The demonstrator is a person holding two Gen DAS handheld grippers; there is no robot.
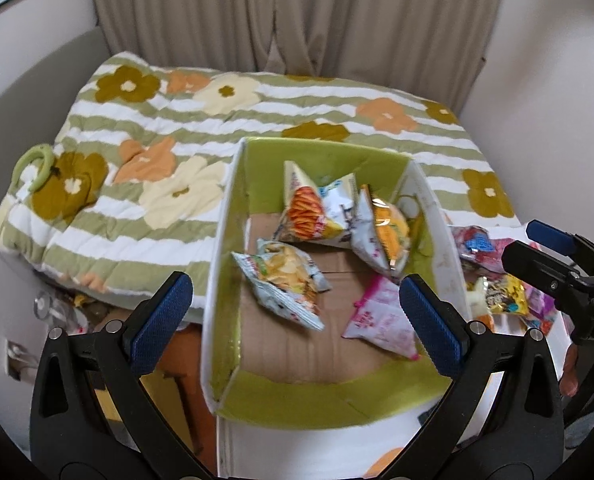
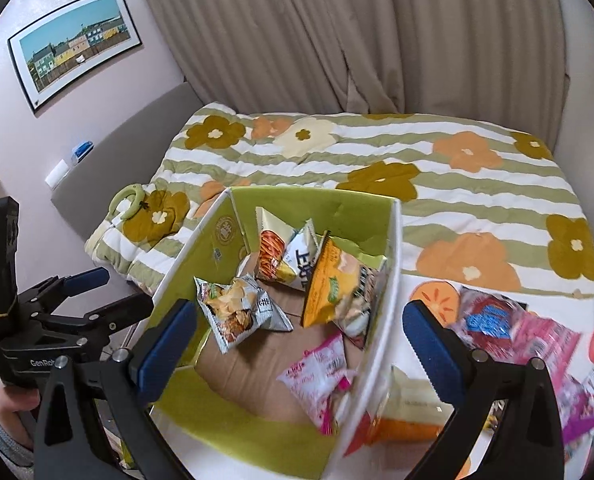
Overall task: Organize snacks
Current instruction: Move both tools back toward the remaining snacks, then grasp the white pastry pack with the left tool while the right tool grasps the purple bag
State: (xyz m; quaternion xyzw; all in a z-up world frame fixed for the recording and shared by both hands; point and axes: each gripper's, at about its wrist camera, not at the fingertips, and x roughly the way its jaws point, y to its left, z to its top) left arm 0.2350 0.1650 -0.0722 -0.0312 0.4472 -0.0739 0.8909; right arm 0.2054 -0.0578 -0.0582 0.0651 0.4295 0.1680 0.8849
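Observation:
A white box with green lining [image 1: 221,240] [image 2: 385,300] stands on the bed. In it lie a silver chip bag [image 1: 285,280] [image 2: 237,308], an orange-and-yellow bag [image 1: 309,212] [image 2: 273,256], an orange bag [image 1: 385,236] [image 2: 337,284] and a pink bag [image 1: 381,316] [image 2: 321,376]. More snack packets [image 1: 497,276] [image 2: 517,332] are heaped outside its right wall. My left gripper [image 1: 297,320] [image 2: 117,292] hovers open above the box's left side, holding nothing. My right gripper [image 2: 299,344] [image 1: 533,246] is wide open above the right wall, also holding nothing.
The bed has a striped quilt with flowers [image 1: 157,128] [image 2: 457,184], and a pale green ring [image 1: 33,164] [image 2: 127,202] lies on its left part. Beige curtains [image 2: 337,40] hang behind. A framed picture [image 2: 73,44] is on the left wall. Clutter lies on the floor at the bed's left [image 1: 65,312].

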